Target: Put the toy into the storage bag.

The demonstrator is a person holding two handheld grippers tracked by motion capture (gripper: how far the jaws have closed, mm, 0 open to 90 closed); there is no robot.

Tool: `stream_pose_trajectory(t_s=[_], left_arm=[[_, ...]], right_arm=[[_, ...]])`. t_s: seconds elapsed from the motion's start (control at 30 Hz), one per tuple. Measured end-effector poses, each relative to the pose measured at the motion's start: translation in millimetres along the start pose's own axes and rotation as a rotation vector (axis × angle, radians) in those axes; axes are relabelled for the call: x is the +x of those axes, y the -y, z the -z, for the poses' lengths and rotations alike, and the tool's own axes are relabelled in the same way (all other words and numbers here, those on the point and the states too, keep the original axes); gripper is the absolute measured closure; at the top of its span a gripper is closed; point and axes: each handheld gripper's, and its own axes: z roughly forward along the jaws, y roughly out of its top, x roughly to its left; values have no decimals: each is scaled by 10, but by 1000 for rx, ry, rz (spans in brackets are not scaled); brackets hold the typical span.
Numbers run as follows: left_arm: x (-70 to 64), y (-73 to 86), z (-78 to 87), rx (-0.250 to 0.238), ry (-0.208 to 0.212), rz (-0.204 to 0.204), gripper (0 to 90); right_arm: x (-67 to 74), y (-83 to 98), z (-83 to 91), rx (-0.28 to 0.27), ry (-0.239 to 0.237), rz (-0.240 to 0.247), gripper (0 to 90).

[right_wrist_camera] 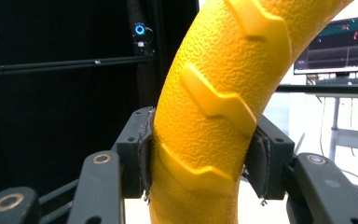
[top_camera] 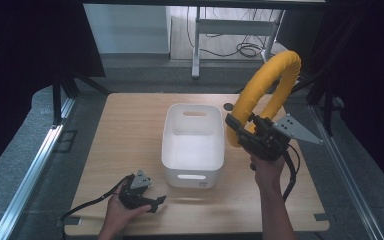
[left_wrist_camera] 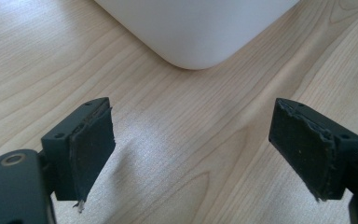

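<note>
Ring (top_camera: 267, 87) of yellow foam hangs in the air beside our white bin (top_camera: 193, 145), clamped in our right gripper (top_camera: 240, 131); our left gripper (top_camera: 155, 201) rests agape on the table (top_camera: 130, 130)

Bin (top_camera: 193, 145) mid-table (top_camera: 130, 125); ring (top_camera: 267, 85) in right tongs (top_camera: 240, 131) just right of it, left tongs (top_camera: 155, 202) front-left.
</note>
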Motion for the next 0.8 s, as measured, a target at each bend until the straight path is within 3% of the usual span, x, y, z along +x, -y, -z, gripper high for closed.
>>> stream_pose_trajectory(t_s=[0.57, 0.8], left_arm=[[15, -3, 31, -3, -5, -7, 144], [16, 0, 34, -11, -7, -5, 144]], right_arm=[[361, -265, -397, -15, -100, 38, 484], [531, -277, -541, -10, -156, 40, 484]])
